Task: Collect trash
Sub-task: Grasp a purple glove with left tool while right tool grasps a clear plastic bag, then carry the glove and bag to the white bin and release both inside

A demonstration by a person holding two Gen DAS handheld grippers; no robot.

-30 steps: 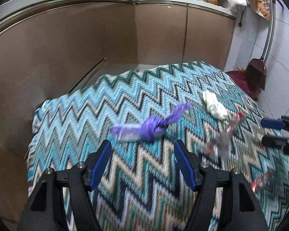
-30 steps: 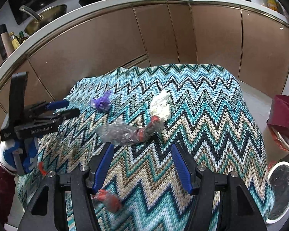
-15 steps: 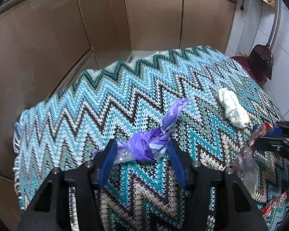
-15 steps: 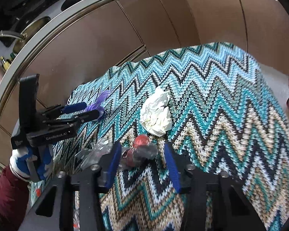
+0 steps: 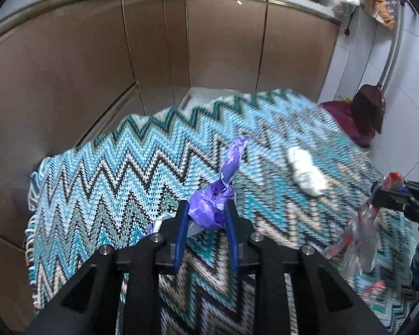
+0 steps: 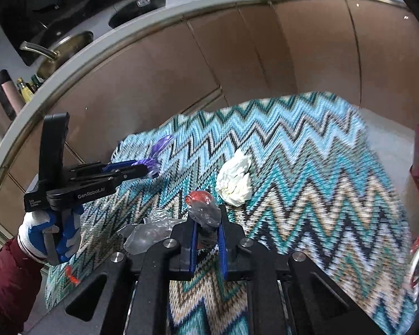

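Purple plastic wrapper point(image 5: 209, 209), knotted and crinkled, pinched between the blue pads of the left gripper point(image 5: 206, 215), jaws drawn in narrow against both sides of the knot. Twisted tail of the wrapper pointing up and away above the fingertips, clear of the zigzag-knit cloth point(image 5: 111, 173) in teal, white, black and tan. From the right wrist view, same left gripper point(image 6: 142, 169) reaching in from the left, gripped by a hand in a white-and-blue glove point(image 6: 46, 230) with a maroon sleeve, purple wrapper point(image 6: 156, 153) poking out past its tips.

Clear crumpled plastic with a red end point(image 6: 202, 210) clamped in the right gripper point(image 6: 206, 223), jaws narrow on it, red end sticking up beyond the fingertips, a loose clear part trailing to the left over the cloth point(image 6: 307, 173). In the left wrist view, that clear plastic point(image 5: 360, 231) hanging down from the right gripper point(image 5: 382, 192) at the right edge, blurred.

White crumpled tissue point(image 6: 234, 182) lying on the cloth just beyond the right gripper, apart from both tools; same tissue point(image 5: 306, 174) seen blurred to the right of the purple wrapper. Small red scrap point(image 6: 69, 275) on the near left edge of the cloth, below the gloved hand.

Brown cabinet fronts point(image 5: 97, 55) behind the cloth, a pan point(image 6: 61, 50) on the counter above.
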